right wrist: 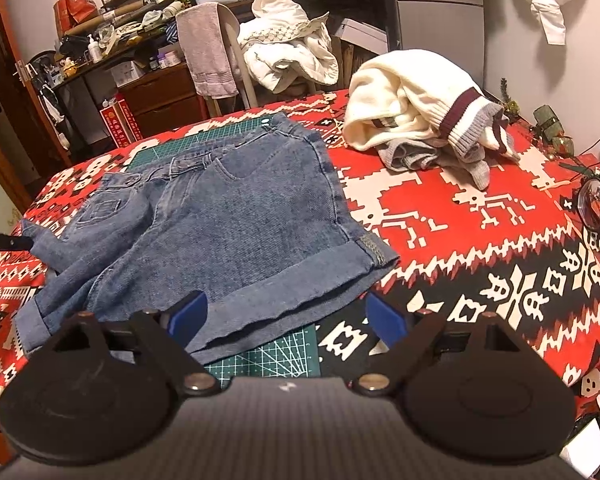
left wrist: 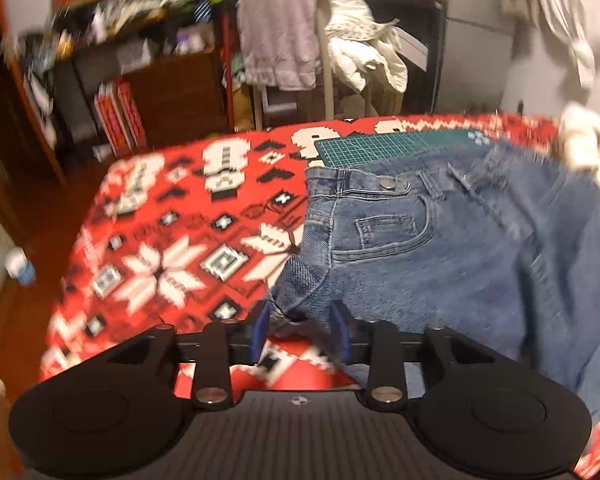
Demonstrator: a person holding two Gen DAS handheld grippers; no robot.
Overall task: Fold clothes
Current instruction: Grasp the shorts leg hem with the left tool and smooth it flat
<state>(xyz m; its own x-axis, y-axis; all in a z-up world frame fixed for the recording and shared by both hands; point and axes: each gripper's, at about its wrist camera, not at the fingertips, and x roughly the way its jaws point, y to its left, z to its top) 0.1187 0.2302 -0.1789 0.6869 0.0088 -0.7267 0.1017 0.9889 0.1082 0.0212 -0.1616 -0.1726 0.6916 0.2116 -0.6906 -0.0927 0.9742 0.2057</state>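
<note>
Two sets of fingers apart: left gripper [left wrist: 300, 330] loose around denim shorts [right wrist: 220, 216] corner, right gripper [right wrist: 288, 316] wide at hem; grab both hems before folding.

Each handheld gripper is matte black, its ribbed body flanked by two round discs. Flat black link arms are pinned with silver screws. The left gripper [left wrist: 300, 330] and the right gripper [right wrist: 286, 314] both carry blue fingers [right wrist: 384, 316].
</note>
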